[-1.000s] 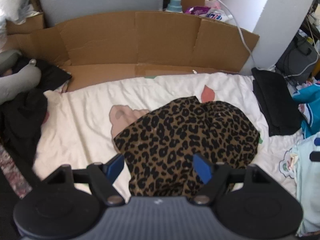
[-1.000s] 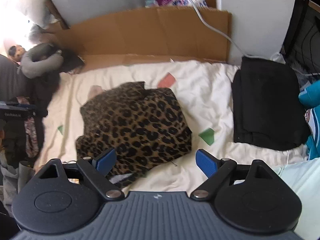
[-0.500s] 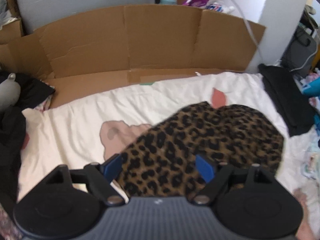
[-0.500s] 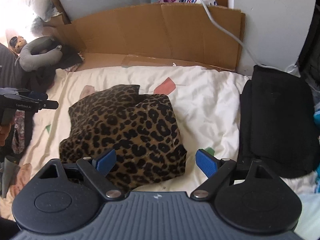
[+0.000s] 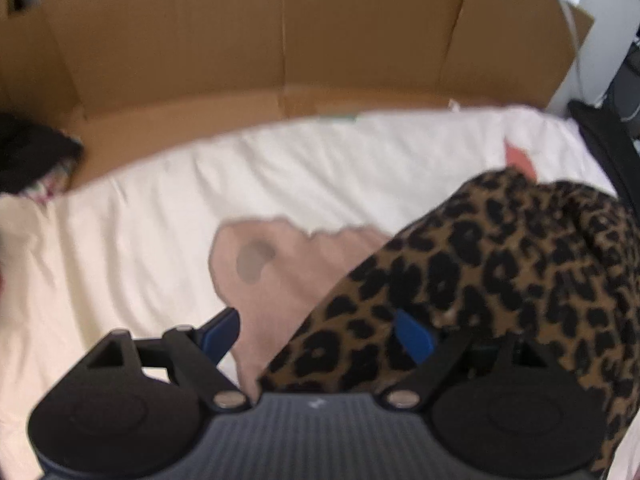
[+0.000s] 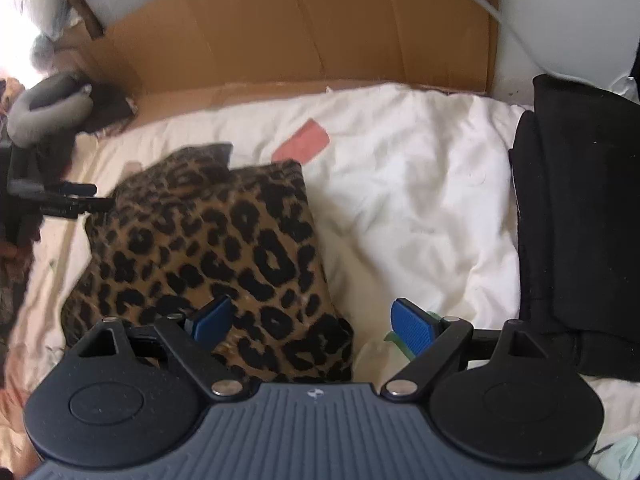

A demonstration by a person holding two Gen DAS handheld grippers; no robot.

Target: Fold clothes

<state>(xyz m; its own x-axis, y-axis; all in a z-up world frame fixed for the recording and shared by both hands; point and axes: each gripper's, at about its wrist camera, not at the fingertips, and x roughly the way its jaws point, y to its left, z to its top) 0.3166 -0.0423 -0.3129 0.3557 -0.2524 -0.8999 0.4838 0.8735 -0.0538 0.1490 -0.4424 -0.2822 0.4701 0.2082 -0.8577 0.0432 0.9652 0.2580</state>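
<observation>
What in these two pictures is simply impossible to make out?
- Leopard-print garment: its near edge is hidden behind the right tongs in the right wrist view; what kind of garment it is stays unclear.
- The same garment in the left wrist view: cut off by the right edge, and blurred.
- Black folded clothes: run off the right edge, right wrist view.
- Left tongs: whether they touch the fabric is unclear.
</observation>
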